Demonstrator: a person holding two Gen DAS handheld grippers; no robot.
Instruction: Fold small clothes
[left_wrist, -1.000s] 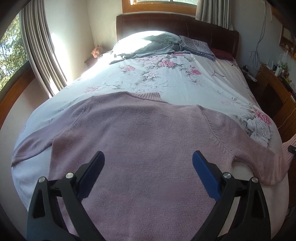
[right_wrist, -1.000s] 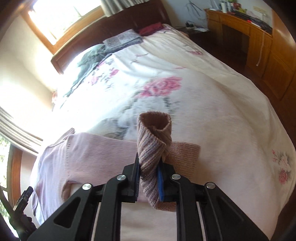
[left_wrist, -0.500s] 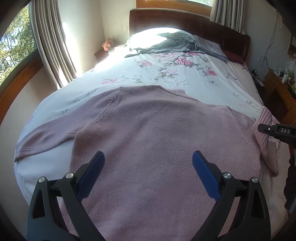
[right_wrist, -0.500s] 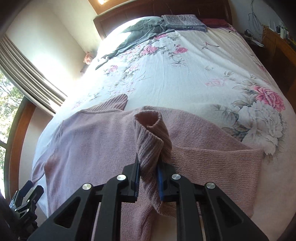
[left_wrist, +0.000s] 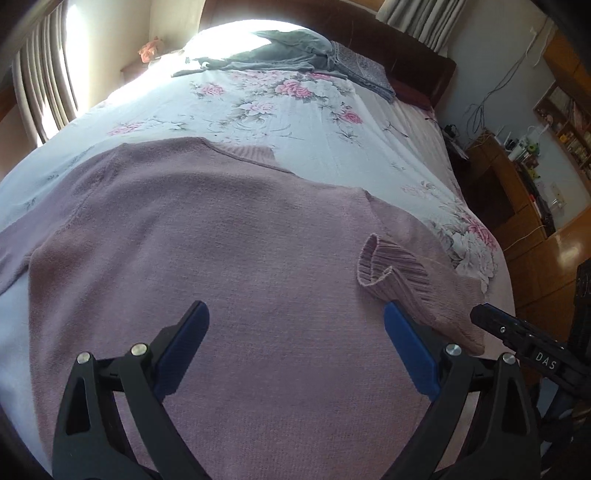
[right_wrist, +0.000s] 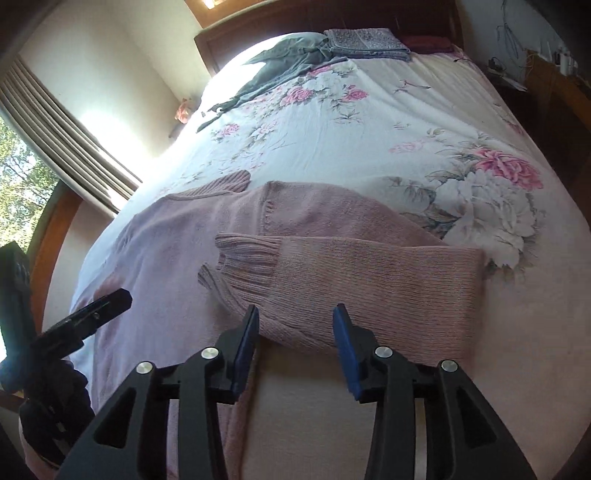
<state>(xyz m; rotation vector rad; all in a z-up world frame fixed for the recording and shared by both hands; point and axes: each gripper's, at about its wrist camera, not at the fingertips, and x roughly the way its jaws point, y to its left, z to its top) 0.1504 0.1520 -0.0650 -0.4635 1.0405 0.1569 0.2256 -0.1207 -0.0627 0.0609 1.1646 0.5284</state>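
Note:
A pink knitted sweater (left_wrist: 229, 258) lies flat across the near end of the bed. Its right sleeve (right_wrist: 369, 280) is folded inward over the body, and the ribbed cuff (left_wrist: 384, 266) lies loose on the chest. My right gripper (right_wrist: 295, 314) stands open just short of that sleeve, holding nothing. My left gripper (left_wrist: 295, 314) is wide open above the sweater's lower middle, empty. The left sleeve (left_wrist: 11, 254) stretches out to the left. In the left wrist view the right gripper's finger (left_wrist: 517, 332) shows at the right edge.
The bed has a white floral cover (left_wrist: 295, 122). A grey garment (left_wrist: 280, 55) and a folded patterned cloth (right_wrist: 365, 42) lie near the dark headboard. Wooden furniture (left_wrist: 517, 192) stands along the right side, curtains (right_wrist: 66, 140) and a window on the left.
My right gripper carried the sleeve cuff leftward over the sweater's body, then opened and let it go. The cuff now lies on the sweater. My left gripper stayed open.

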